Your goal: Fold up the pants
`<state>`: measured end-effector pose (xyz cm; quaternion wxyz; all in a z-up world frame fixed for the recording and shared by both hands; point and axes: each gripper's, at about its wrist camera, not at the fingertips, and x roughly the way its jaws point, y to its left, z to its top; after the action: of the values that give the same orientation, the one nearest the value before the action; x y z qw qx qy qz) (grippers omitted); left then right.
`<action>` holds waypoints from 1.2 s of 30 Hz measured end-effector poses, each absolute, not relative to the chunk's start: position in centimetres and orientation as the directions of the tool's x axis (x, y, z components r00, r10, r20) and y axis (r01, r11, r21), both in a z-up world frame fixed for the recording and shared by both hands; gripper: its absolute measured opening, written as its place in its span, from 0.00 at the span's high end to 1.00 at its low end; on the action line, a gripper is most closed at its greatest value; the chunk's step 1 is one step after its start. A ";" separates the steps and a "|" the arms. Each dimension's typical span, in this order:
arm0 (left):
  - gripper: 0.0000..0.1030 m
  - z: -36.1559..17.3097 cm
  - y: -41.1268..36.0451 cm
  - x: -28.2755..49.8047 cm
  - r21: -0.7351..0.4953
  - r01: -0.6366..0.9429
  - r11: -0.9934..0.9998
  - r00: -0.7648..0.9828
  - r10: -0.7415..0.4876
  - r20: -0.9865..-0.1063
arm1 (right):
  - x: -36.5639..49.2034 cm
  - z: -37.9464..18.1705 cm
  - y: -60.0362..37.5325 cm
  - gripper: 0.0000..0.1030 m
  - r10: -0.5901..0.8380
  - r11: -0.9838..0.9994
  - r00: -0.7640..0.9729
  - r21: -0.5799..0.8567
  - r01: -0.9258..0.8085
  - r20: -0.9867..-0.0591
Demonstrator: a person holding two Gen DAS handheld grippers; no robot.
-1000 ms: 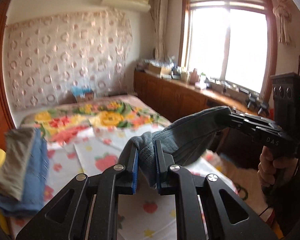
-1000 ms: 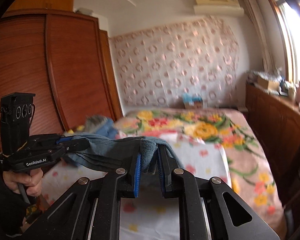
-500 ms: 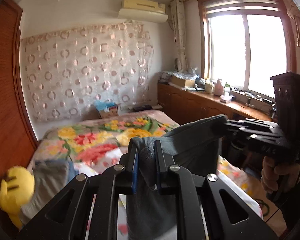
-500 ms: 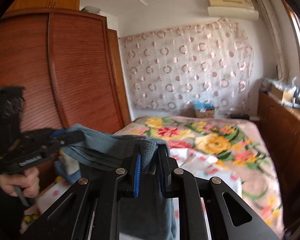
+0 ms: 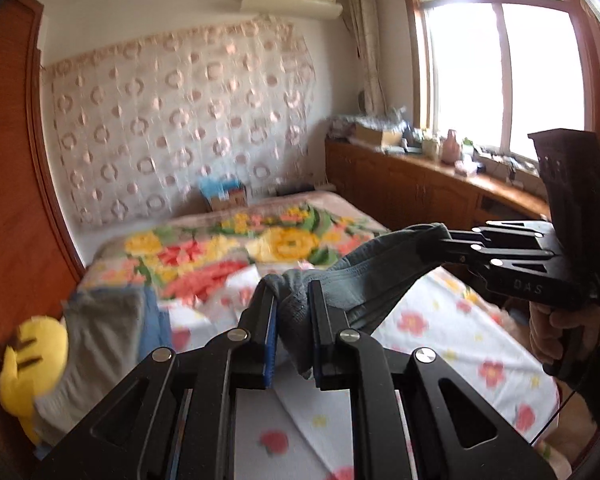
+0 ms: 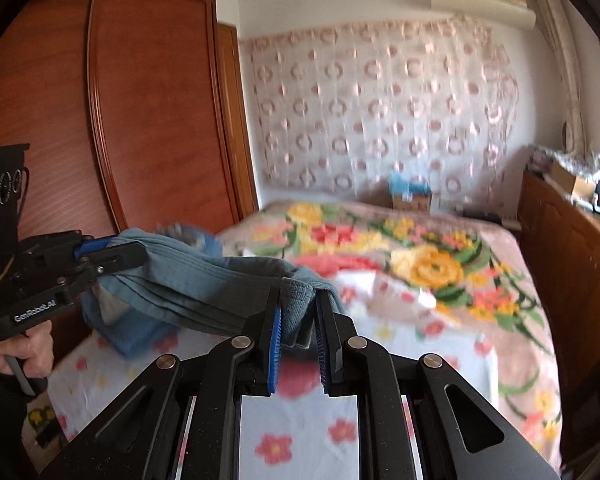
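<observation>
A pair of grey-blue pants [image 5: 364, 280] hangs in the air, stretched between both grippers above the bed [image 5: 440, 332]. My left gripper [image 5: 292, 304] is shut on one end of the waistband. My right gripper [image 6: 298, 304] is shut on the other end of the pants [image 6: 204, 280]. In the left wrist view the right gripper [image 5: 452, 248] shows at the right, clamped on the cloth. In the right wrist view the left gripper [image 6: 100, 256] shows at the left, clamped on the cloth. The rest of the pants below the grippers is hidden.
The bed has a white flowered sheet and a floral blanket [image 5: 236, 252] at the far end. Folded grey and blue clothes [image 5: 100, 328] and a yellow plush toy [image 5: 32, 364] lie at the bed's left edge. A wooden wardrobe [image 6: 140, 120] stands on the left, a wooden cabinet [image 5: 420, 188] under the window.
Both grippers have come back down toward the bed after rising, still holding the pants stretched between them. The hanging cloth below the grippers is no longer in view.
</observation>
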<state>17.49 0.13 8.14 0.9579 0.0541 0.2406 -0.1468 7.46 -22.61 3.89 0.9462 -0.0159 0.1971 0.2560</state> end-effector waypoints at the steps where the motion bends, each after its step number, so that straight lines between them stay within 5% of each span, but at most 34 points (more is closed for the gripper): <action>1: 0.86 7.5 0.2 16.9 0.019 0.312 0.950 0.831 -0.263 -0.490 | 7.3 3.4 -22.3 0.85 0.476 0.869 0.784 0.075 -0.489 -0.397; 36: 0.85 -6.3 0.3 4.3 -0.131 0.326 0.936 0.640 -0.320 -0.698 | 1.4 0.8 -22.5 0.85 0.477 0.853 0.638 0.145 -0.501 -0.604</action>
<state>4.28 0.35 -6.28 0.9056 0.0037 0.3848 -0.1783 1.37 -22.52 0.82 0.9048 -0.0179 0.3285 0.2703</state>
